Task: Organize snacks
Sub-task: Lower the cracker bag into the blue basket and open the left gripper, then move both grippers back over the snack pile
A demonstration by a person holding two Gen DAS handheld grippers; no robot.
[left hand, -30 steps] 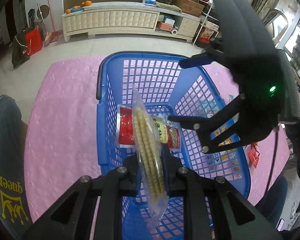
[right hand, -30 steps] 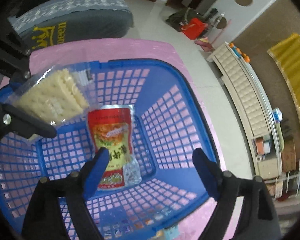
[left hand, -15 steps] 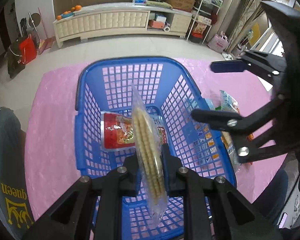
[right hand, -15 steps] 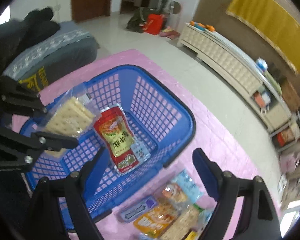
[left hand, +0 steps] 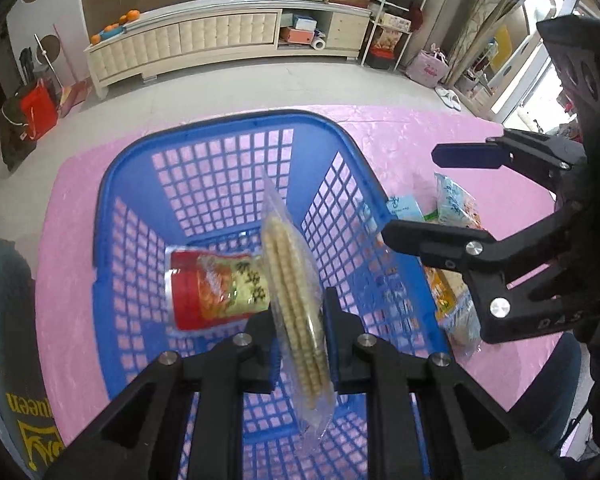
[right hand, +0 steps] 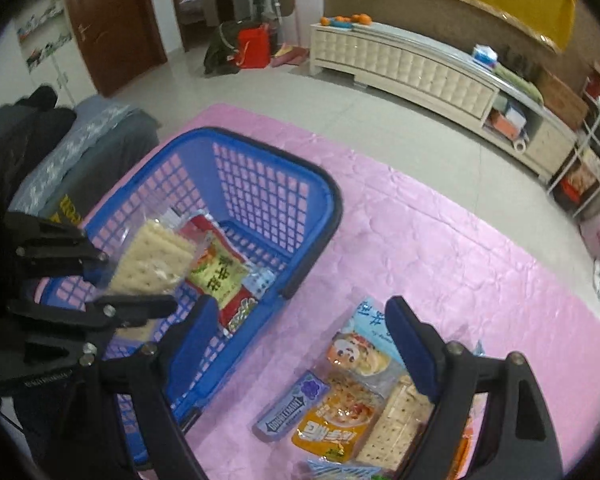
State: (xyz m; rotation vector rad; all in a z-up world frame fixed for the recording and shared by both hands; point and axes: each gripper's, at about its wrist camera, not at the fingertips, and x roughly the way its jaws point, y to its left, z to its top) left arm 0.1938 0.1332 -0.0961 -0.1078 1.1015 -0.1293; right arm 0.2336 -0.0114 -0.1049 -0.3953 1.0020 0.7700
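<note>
My left gripper [left hand: 298,320] is shut on a clear cracker packet [left hand: 296,312], held edge-on over the blue mesh basket [left hand: 204,160]. A red and yellow snack pouch [left hand: 216,284] lies on the basket floor. In the right wrist view the cracker packet [right hand: 152,260] hangs above the basket [right hand: 260,184] beside the pouch [right hand: 220,276]. My right gripper [right hand: 300,340] is open and empty, above a pile of snack packets [right hand: 340,400] on the pink cloth to the right of the basket. It also shows in the left wrist view [left hand: 420,196].
The pink cloth [right hand: 440,260] covers the table. A grey cushion [right hand: 80,148] lies left of the basket. A white cabinet [left hand: 220,36] stands across the tiled floor. Loose packets [left hand: 452,204] lie right of the basket.
My right gripper has moved out of the basket to the right, over the snack pile. My left gripper still holds the cracker packet over the basket.
</note>
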